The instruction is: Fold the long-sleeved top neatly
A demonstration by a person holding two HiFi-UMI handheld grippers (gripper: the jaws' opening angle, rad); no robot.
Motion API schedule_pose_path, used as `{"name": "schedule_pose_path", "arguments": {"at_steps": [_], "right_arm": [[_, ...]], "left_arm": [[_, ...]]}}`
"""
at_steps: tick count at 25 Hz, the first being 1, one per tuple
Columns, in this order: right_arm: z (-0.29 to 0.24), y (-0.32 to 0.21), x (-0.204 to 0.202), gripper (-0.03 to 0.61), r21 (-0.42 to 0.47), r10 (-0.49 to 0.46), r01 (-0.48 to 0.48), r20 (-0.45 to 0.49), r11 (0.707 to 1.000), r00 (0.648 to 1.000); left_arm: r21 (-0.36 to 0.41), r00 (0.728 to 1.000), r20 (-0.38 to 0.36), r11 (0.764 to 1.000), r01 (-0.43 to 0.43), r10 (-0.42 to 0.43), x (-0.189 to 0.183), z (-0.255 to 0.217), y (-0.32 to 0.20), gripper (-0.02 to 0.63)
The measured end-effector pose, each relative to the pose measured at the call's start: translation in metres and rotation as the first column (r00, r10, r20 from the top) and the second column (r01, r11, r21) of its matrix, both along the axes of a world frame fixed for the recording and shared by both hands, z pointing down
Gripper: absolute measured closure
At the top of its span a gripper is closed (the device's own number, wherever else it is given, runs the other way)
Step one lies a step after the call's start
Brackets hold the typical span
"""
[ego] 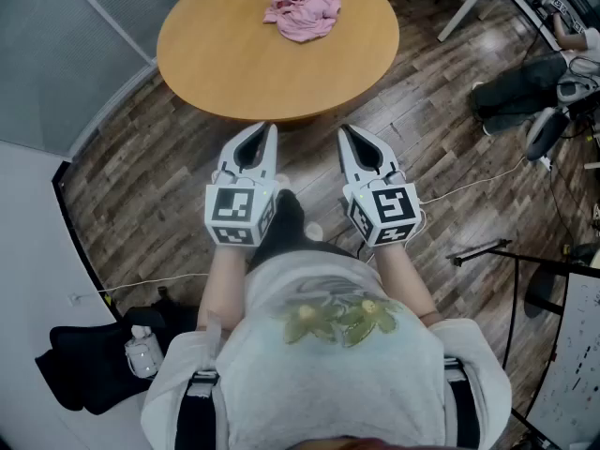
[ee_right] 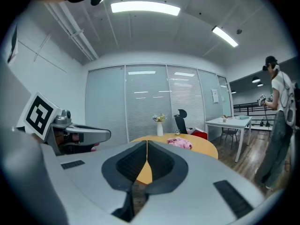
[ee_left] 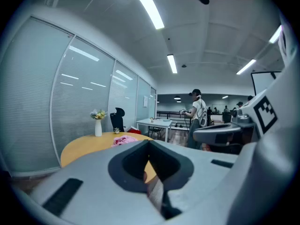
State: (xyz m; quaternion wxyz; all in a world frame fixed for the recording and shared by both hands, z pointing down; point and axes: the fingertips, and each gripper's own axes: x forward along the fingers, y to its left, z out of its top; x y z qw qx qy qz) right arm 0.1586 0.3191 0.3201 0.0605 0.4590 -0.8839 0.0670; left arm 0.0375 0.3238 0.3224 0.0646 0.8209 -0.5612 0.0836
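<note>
A: Any folding done on the long-sleeved top (ego: 302,12) so far?

B: None, judging by the look of it. Lying as a crumpled pink heap at the upper middle of the head view, toward the far side of the round worktop (ego: 234,64).

A: And the left gripper (ego: 269,131)?

B: Held near the centre of the frame, just short of the worktop's near edge, over the wooden floor (ego: 141,157). Jaws closed tip to tip, with nothing between them.

A: Same story for the right gripper (ego: 344,133)?

B: Same. Jaws pressed together and empty, close beside the left pair, well apart from the garment.

A: Anything else on the worktop worth noting?

B: A white vase (ee_left: 98,127) with flowers, left of middle in the left gripper view, standing past the top and a little apart from it. No obstacle to the folding, by the look of things.

A: So how much left to do?

B: All of it, by this reading: reaching the heap, spreading it flat, bringing in both sleeves, then folding the body over. Not yet begun.
</note>
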Motion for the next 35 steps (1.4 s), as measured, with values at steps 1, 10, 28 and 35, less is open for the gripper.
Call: {"name": "schedule_pose_path", "arguments": {"at_steps": [1,10,28,35], "right_arm": [[0.001,-0.003,-0.001,0.557,-0.001,0.001,-0.001,-0.001,1.0,1.0],[0.004,-0.038,-0.016,0.557,-0.008,-0.002,0.002,0.008,1.0,1.0],[0.014,-0.163,-0.04,0.555,-0.076,0.005,-0.002,0.035,0.997,0.999],[0.015,-0.207,-0.053,0.405,-0.093,0.041,-0.038,0.033,0.995,0.999]], "left_arm": [[-0.003,1.0,-0.004,1.0,-0.002,0.002,-0.001,0.001,-0.003,0.609],[-0.026,1.0,-0.02,1.0,-0.014,0.013,-0.011,0.008,-0.04,0.609],[-0.083,0.997,-0.007,0.994,-0.071,0.071,-0.036,0.019,-0.166,0.609],[-0.121,0.981,0.029,0.975,-0.188,0.193,-0.047,0.022,-0.211,0.395]]}}
